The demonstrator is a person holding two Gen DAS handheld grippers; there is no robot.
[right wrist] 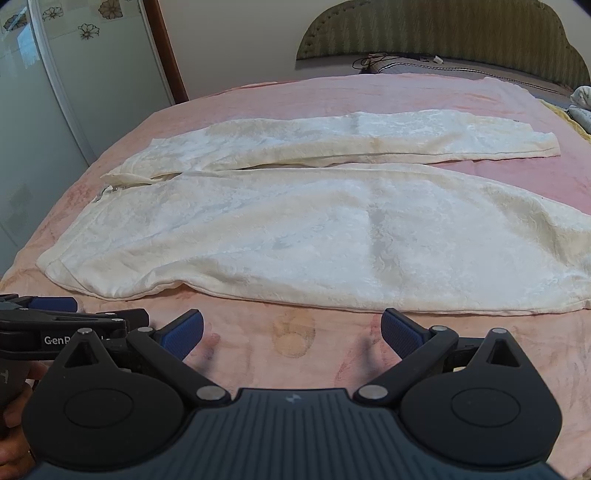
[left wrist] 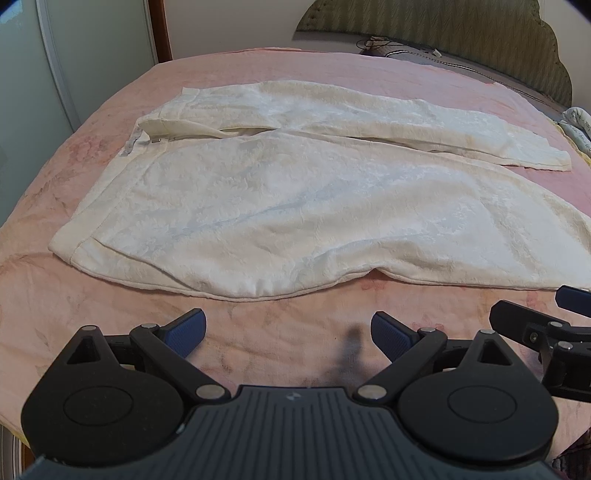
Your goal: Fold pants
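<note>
White patterned pants (left wrist: 295, 192) lie spread flat on a pink bedspread (left wrist: 288, 70), waistband to the left, both legs running right, the far leg narrower. They also show in the right wrist view (right wrist: 314, 229). My left gripper (left wrist: 288, 332) is open and empty, hovering over bare bedspread just in front of the near hem edge. My right gripper (right wrist: 291, 332) is open and empty, also in front of the near leg's edge. The right gripper shows at the right edge of the left wrist view (left wrist: 546, 325). The left gripper shows at the left of the right wrist view (right wrist: 55, 317).
A padded green headboard (right wrist: 443, 33) stands at the far right of the bed, with cables and a dark pillow (right wrist: 406, 66) below it. A folded cloth (left wrist: 580, 129) lies at the right edge. A pale wardrobe (right wrist: 55, 92) stands to the left.
</note>
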